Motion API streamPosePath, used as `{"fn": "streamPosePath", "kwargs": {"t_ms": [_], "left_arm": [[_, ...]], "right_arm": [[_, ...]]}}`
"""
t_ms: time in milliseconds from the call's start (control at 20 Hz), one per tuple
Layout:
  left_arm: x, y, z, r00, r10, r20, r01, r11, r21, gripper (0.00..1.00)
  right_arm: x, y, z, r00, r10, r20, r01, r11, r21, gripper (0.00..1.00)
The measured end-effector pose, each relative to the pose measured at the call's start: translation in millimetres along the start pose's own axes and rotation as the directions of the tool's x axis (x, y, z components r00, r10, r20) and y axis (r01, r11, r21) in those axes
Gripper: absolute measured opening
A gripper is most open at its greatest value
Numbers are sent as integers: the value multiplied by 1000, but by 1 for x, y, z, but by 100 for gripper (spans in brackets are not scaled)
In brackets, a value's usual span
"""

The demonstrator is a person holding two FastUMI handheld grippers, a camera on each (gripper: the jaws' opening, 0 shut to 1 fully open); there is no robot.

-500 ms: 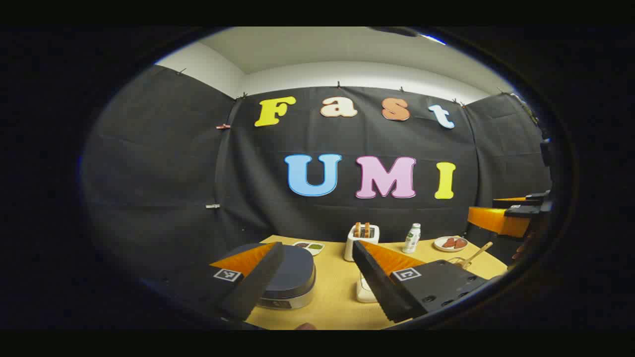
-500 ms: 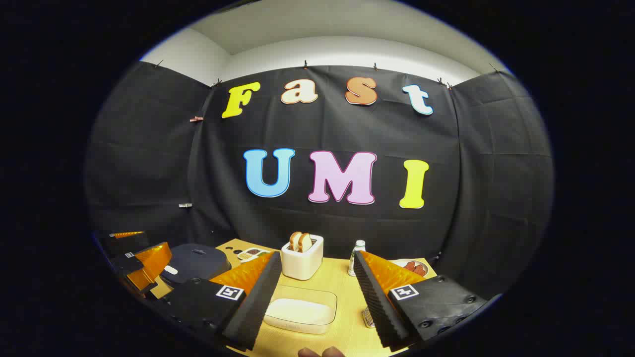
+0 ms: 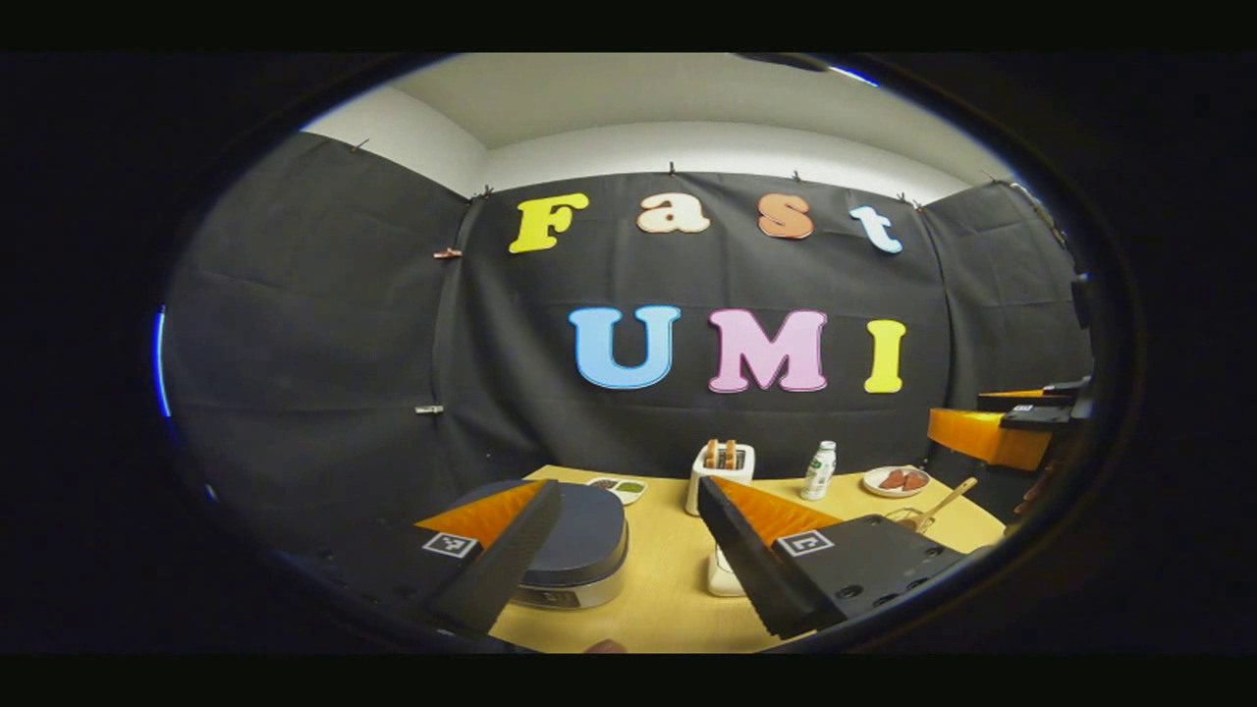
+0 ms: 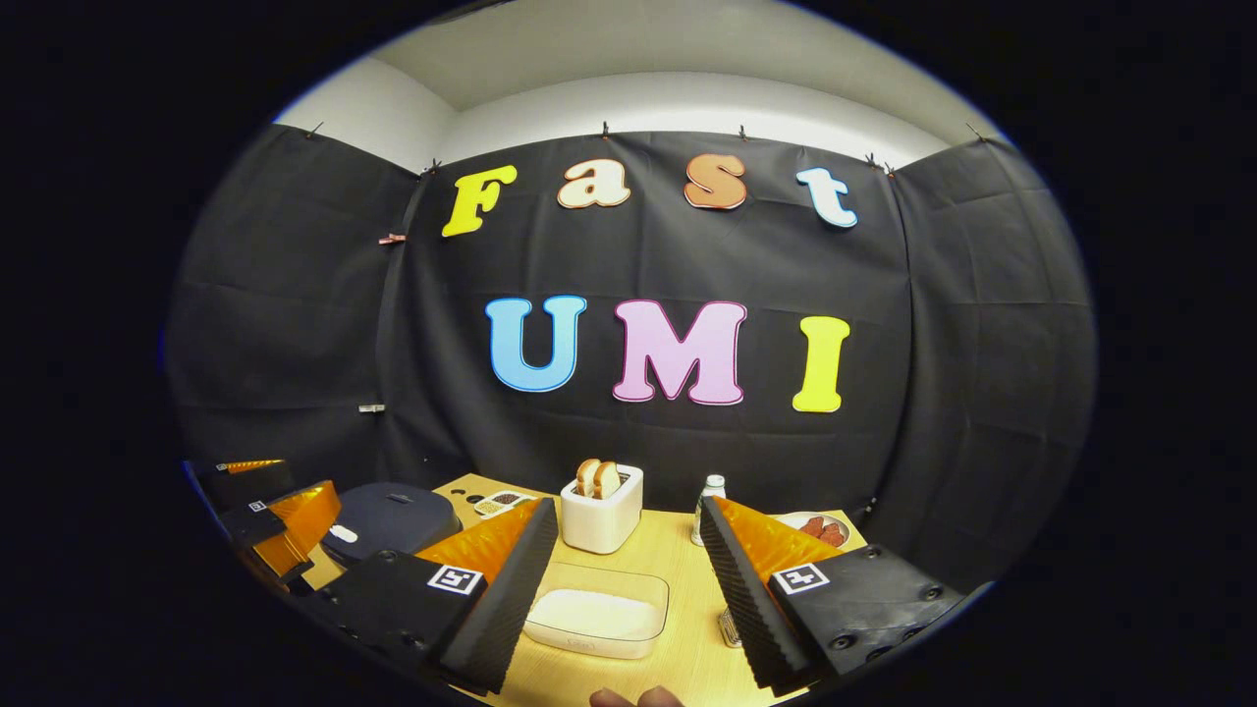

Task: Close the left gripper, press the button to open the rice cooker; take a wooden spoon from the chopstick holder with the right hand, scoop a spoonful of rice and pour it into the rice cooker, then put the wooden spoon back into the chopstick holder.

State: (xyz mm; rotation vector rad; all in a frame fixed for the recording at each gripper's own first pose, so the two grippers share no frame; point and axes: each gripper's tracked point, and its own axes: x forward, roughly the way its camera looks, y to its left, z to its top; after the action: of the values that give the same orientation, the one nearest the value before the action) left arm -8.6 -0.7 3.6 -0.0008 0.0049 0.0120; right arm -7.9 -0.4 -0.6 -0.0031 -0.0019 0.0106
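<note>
Two open grippers, rice cooker (image 3: 579,540) under left gripper (image 3: 628,550).

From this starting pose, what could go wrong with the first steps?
The left gripper is open; pressing the rice cooker button that way may let the fingers straddle or slip off it. The wooden spoon leans out near the table edge, so a clumsy right gripper grab might tip its holder.

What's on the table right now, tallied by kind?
Rice cooker, lid shut: 1
Toaster with bread in it: 1
Clear container of rice: 1
Bottle: 1
Plate of red food: 1
Divided dish: 1
Wooden spoon: 1
Total: 7
</note>
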Motion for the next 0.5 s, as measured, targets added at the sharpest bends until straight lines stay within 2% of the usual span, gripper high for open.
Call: {"fn": "streamPosePath", "kwargs": {"t_ms": [500], "left_arm": [[0, 5, 2, 1000, 4, -6, -4, 1000, 12, 95]], "right_arm": [[-2, 2, -4, 1000, 1, -3, -1, 1000, -10, 92]]}}
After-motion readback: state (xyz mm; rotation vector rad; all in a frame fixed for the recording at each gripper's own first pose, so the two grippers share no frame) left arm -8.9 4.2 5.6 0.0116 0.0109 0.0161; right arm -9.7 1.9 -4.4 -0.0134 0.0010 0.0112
